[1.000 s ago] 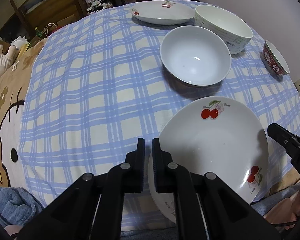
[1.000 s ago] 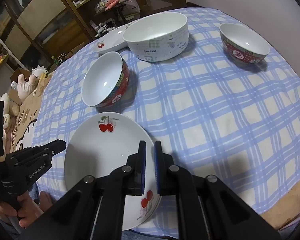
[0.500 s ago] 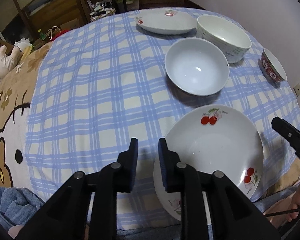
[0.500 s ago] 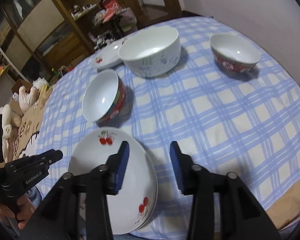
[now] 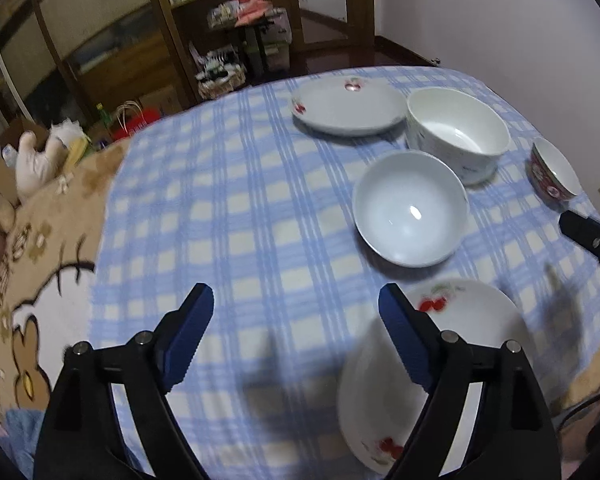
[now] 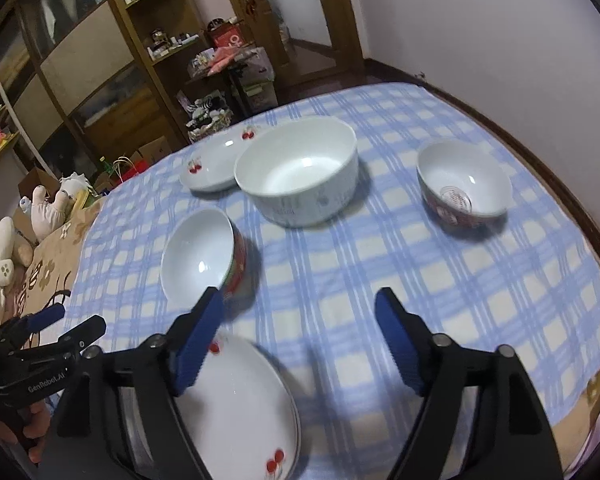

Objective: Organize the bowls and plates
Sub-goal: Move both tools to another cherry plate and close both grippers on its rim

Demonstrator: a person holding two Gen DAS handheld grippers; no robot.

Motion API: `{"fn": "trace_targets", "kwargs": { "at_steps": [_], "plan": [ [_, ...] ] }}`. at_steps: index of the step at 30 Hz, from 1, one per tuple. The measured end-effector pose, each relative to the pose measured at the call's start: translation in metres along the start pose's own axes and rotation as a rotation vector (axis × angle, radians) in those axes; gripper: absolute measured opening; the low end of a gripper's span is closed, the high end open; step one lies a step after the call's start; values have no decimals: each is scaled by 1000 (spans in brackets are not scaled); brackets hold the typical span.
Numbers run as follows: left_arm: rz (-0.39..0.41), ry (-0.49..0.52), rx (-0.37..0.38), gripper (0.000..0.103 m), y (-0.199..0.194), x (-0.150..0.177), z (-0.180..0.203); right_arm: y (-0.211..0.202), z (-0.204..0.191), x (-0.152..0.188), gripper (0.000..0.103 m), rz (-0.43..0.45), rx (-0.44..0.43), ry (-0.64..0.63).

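White cherry plate [image 6: 240,404] flat, face up | left gripper [image 5: 296,332], right gripper [image 6: 298,336] jaws opening, empty

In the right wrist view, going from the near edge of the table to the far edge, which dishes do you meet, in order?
Cherry plate → tilted red-sided bowl → large white bowl → far cherry plate. The small red-patterned bowl off to the right is left out, since its depth overlaps the large bowl's.

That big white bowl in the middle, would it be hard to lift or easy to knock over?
The big white bowl looks like glazed ceramic, so probably heavy, slick and breakable. Its straight walls and broad base suggest it would slide on the checked tablecloth rather than tip.
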State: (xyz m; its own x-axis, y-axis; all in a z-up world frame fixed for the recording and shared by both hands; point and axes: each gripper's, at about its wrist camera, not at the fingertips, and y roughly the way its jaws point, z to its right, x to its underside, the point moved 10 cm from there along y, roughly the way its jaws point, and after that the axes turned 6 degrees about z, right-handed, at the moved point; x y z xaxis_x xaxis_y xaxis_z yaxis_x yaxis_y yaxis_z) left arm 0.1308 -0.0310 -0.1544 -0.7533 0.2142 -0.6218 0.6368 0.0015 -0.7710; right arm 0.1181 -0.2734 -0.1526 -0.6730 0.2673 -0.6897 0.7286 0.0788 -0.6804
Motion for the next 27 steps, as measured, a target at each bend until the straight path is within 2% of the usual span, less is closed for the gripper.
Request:
{"fn": "trace_targets", "kwargs": {
  "at_steps": [2, 8, 13, 23, 27],
  "plan": [
    [5, -2, 0, 93, 3, -10, -4, 4, -6, -13, 93, 18, -11, -19],
    [55, -30, 9, 94, 14, -52, -19, 26, -18, -60, 94, 60, -45, -68],
    [44, -44, 15, 94, 44, -83, -32, 58, -26, -93, 95, 74, -49, -102],
    [37, -82, 43, 94, 119, -139, -42, 135, -52, -148, 95, 33, -81, -187],
    [47, -70, 19, 94, 143, -160, -41, 167, -62, -158, 95, 2, -68, -230]
  ]
}}
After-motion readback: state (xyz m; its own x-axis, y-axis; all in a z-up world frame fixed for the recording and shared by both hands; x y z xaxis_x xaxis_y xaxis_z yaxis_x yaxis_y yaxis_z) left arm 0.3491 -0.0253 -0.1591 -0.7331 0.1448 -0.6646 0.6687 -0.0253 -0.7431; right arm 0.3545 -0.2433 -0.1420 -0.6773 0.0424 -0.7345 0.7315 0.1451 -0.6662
